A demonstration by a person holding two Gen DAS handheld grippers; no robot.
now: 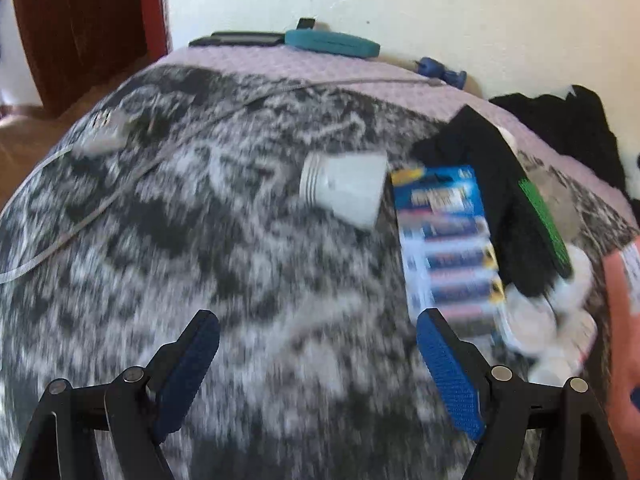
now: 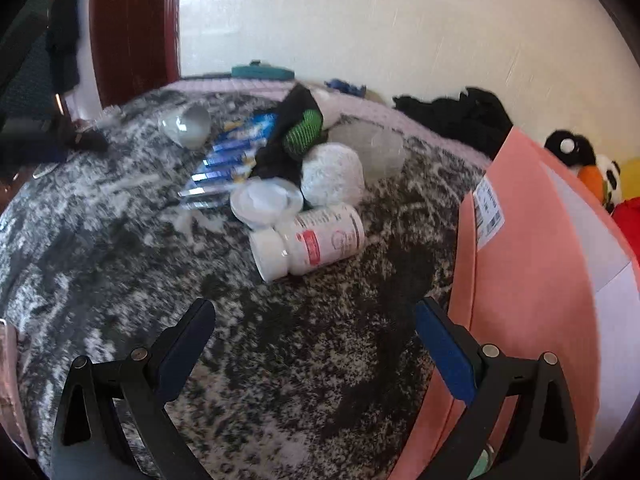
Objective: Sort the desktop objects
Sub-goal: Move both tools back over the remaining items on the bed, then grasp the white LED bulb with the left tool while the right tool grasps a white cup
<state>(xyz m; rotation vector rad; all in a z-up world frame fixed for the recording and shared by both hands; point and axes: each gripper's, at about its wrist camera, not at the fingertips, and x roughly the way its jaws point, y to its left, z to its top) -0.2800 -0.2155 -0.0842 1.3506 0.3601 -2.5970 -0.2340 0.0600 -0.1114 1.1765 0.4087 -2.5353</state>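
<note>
Item: left hand-held gripper [image 1: 318, 334] and right hand-held gripper [image 2: 314, 322], both spread, empty. Pill bottle [image 2: 310, 242] lay on its side at the clutter's near edge, on the mottled blanket [image 2: 120, 240]. Advised: straddle its body squarely; avoid the pink box [image 2: 532, 248].

Daylit, motion-blurred, fisheye-bent edges

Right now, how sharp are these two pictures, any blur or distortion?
Left wrist view: heavy motion blur, battery pack print unreadable; fisheye bulges the blanket. Right wrist view: milder blur, bottle label smeared, dark vignette at the corners; the pink box bends with the lens.
</note>
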